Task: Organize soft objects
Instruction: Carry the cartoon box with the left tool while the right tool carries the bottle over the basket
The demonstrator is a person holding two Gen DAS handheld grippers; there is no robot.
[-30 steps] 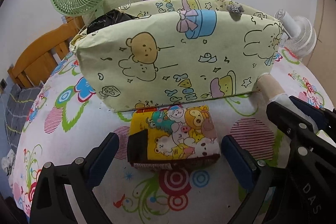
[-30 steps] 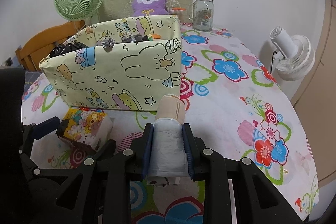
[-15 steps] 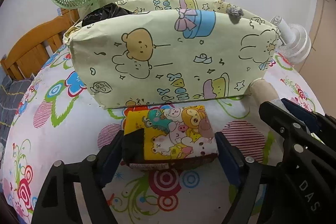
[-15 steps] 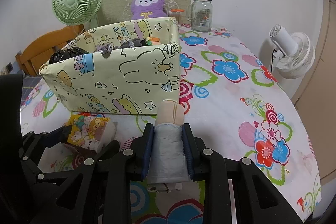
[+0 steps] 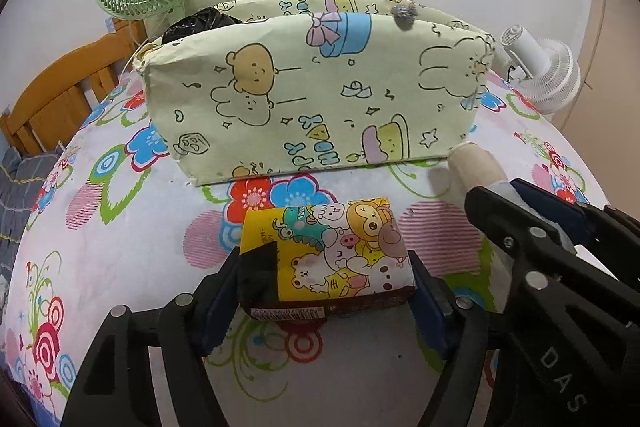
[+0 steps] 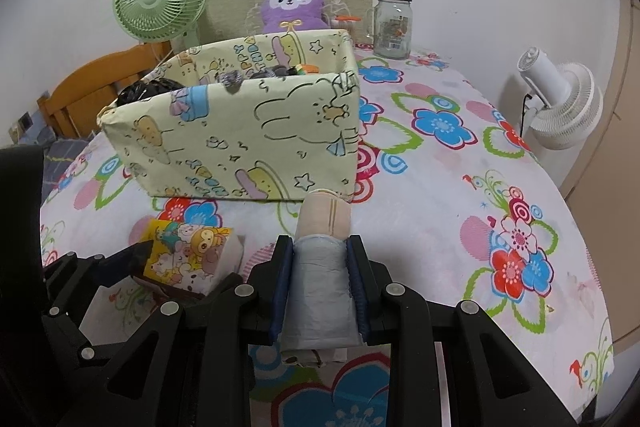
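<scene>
On a flowered tablecloth (image 5: 120,247), the left gripper (image 5: 326,267) has just been closing its jaws around a cartoon-printed tissue pack (image 5: 328,251); the pads now press its two sides. The right gripper (image 6: 320,287) is clamped on a grey roll of bags (image 6: 320,291). Both items sit just in front of a paper-covered box (image 5: 320,91) already holding other things. The pickup step seems under way. Next, each item probably needs lifting over the box's front wall and releasing inside.
</scene>
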